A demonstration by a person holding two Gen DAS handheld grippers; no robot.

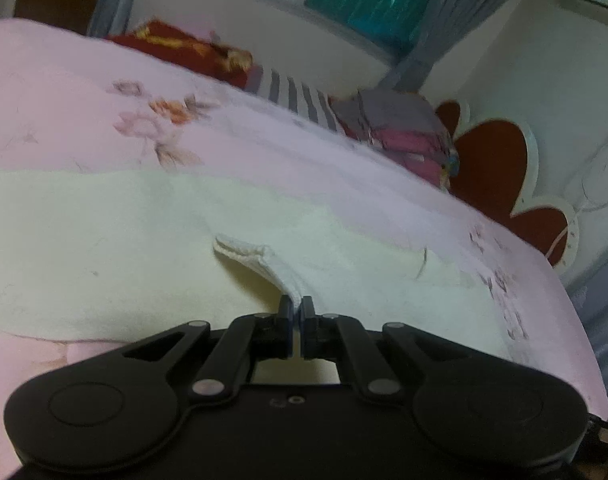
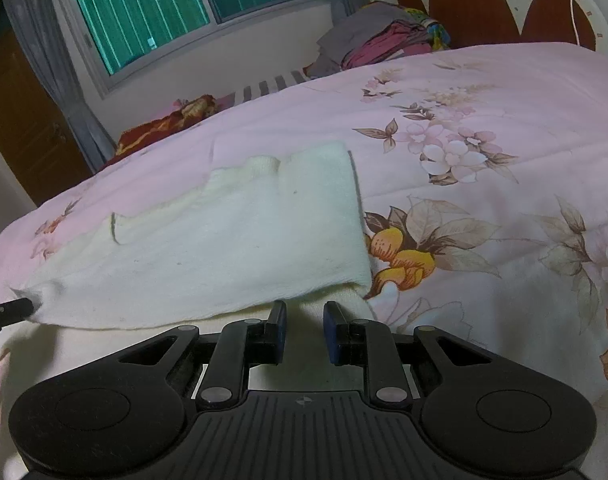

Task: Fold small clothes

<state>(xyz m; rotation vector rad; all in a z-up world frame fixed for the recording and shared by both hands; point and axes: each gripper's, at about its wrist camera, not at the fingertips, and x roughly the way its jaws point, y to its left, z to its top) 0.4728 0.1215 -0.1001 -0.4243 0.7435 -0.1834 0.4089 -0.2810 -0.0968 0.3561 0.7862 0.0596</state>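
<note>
Cream garment (image 2: 240, 240) lies on the pink floral bedspread (image 2: 484, 92). Left gripper (image 1: 298, 304) pinches a hemmed edge of it; right gripper (image 2: 304, 320) hovers with jaws narrowly apart over the near edge, holding nothing. One layer looks folded over; further folds seemingly remain.

Both grippers are matte black plastic: left gripper (image 1: 297, 307) smooth-topped, right gripper (image 2: 304, 312) ribbed behind its fingers, both with silver pivot screws and blue pads (image 2: 333, 332).
</note>
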